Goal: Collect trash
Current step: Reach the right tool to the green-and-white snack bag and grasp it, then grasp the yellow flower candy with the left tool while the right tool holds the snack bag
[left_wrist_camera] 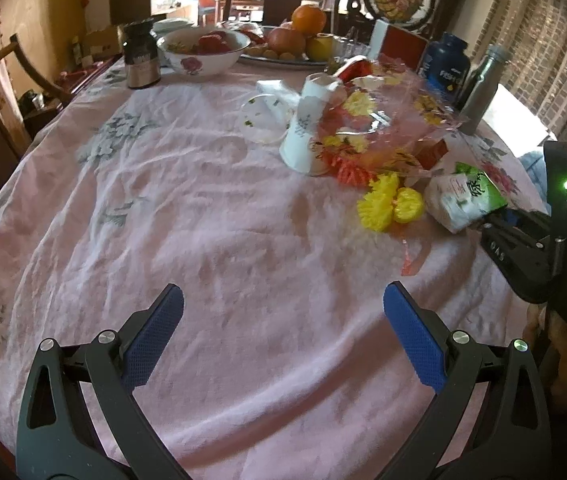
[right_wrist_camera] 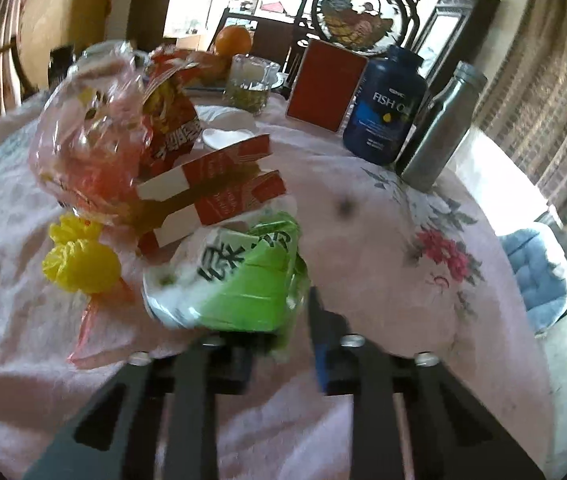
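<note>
In the right wrist view the right gripper (right_wrist_camera: pixel 279 320) is smeared by motion, and the green packet (right_wrist_camera: pixel 243 280) covers its left finger, so the jaws' grip cannot be made out exactly. The packet's print is blurred beyond reading in full. The red carton (right_wrist_camera: pixel 211 188) is partly hidden behind the plastic bag (right_wrist_camera: pixel 95 132). The blue cushion (right_wrist_camera: pixel 535 272) is cut off at the right edge. In the left wrist view the flask (left_wrist_camera: pixel 479 88) hides part of the bottle (left_wrist_camera: pixel 445 66), whose label is too small to read.
</note>
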`<move>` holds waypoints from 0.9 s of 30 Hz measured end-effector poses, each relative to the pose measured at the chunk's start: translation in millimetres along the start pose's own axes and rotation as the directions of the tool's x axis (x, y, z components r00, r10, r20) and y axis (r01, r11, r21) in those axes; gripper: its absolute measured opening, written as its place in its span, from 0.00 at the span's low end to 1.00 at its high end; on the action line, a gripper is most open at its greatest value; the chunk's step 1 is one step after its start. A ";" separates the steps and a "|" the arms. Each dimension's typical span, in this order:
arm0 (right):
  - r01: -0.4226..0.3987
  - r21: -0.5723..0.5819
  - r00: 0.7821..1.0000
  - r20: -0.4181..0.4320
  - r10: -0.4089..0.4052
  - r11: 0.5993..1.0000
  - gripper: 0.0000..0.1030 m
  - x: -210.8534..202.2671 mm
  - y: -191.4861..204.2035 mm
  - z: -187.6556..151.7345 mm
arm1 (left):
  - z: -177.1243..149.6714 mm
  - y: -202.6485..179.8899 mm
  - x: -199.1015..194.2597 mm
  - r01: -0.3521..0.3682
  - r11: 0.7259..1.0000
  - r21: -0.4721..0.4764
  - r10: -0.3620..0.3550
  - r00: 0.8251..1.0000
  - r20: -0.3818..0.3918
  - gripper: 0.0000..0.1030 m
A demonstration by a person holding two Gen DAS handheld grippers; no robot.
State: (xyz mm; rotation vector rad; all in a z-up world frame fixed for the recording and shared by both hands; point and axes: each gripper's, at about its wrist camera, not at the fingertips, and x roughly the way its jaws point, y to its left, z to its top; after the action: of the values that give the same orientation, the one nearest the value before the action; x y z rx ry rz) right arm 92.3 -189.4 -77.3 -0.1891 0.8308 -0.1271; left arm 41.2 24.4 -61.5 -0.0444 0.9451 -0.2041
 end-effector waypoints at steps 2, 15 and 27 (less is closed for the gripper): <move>-0.024 0.019 1.000 0.003 0.024 1.000 0.09 -2.3 -6.7 -2.3 | 0.1 -4.9 -0.7 0.000 1.000 0.014 0.000 1.000 0.002 0.93; -0.249 0.178 0.967 0.106 0.233 0.952 0.08 -45.2 -52.5 -39.1 | 11.1 -38.4 9.4 0.010 0.996 0.090 -0.013 1.000 0.027 0.94; -0.311 0.183 0.946 0.150 0.286 0.933 0.08 -62.4 -76.3 -58.8 | 39.2 -76.6 59.1 0.029 0.993 0.114 -0.027 0.999 -0.020 0.86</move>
State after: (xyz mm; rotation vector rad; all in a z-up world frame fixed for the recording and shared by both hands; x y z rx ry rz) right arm 4.0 -259.1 -54.6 0.1242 0.7104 0.0856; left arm 94.6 -64.1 -76.0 0.0496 0.9504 -0.2850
